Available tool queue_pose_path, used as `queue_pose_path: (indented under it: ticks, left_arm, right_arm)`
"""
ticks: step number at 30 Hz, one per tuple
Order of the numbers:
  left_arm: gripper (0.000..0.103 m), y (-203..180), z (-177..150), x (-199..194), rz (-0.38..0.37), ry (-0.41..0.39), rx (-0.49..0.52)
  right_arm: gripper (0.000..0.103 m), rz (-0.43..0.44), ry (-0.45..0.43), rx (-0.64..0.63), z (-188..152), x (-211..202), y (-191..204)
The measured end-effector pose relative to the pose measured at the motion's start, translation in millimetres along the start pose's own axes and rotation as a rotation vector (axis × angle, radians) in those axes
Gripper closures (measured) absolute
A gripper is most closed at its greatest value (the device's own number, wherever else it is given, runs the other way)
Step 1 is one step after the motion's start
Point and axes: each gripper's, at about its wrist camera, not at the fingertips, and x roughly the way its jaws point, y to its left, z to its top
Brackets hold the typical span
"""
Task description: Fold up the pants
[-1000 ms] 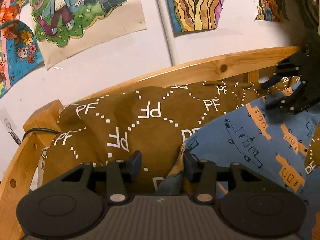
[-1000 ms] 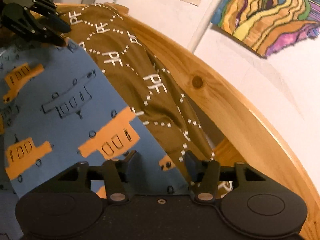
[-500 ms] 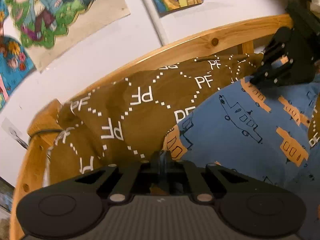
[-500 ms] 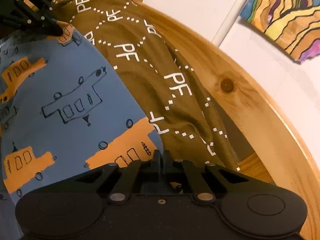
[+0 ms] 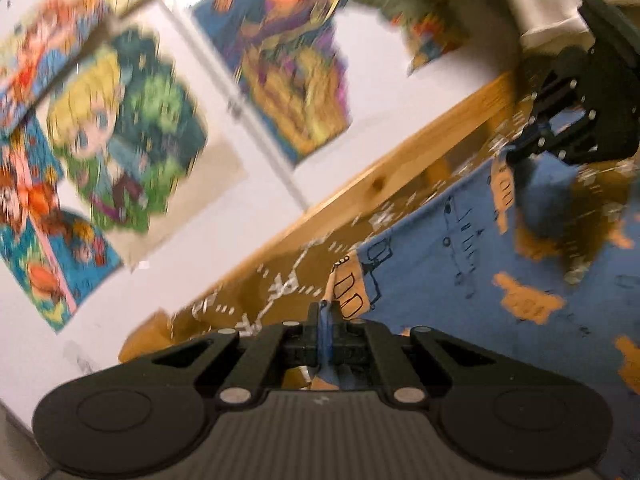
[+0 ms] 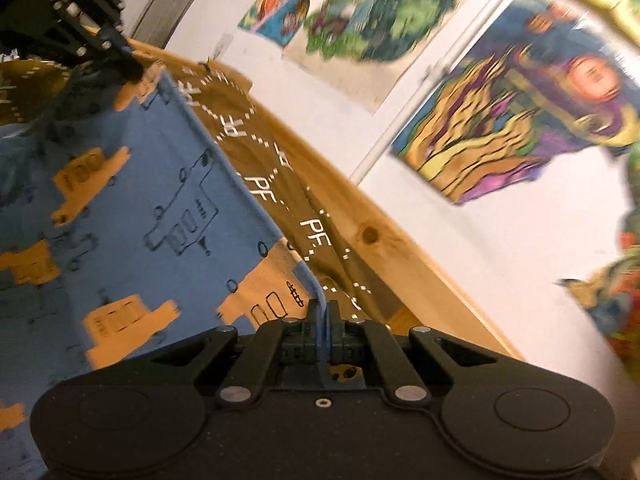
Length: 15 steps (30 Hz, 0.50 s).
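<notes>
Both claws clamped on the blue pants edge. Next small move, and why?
Probably carry both corners together over the pants toward the opposite end. The left claw and right claw each pinch blue fabric, and the edge between them looks raised off the brown blanket, so a fold seems set up.

Left tool (image 5: pixel 325 322) pinches the blue pants (image 5: pixel 460 264) edge; right tool (image 5: pixel 516 156) grips opposite corner.
</notes>
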Motion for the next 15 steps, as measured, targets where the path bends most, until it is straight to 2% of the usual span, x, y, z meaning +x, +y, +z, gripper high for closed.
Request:
queue_pose_path:
  ticks: [3,5,9,13,15]
  left_arm:
    - [0.101,-20,-7,-33,-0.024,-0.072,0.092]
    - [0.101,-37,-16,-51,-0.058,-0.089,0.173]
    - [0.101,-68,-37,-72,-0.147,-0.071,0.312]
    - [0.101,-101,-66,-76,-0.216,-0.035,0.464]
    - [0.101,-114,-79,-73,-0.238,-0.007,0.492]
  right_arm:
    - [0.103,-0.056,-0.031,-0.012,-14,-44,22]
    - [0.103,-0.073,-0.04,-0.015,-25,-71,38]
    - [0.103,-0.085,-0.031,-0.038,-45,-116,74]
    - [0.103,-0.048,0.016,-0.047,-66,-144,111]
    - [0.103,-0.028,0.037,-0.052,-76,-150,129]
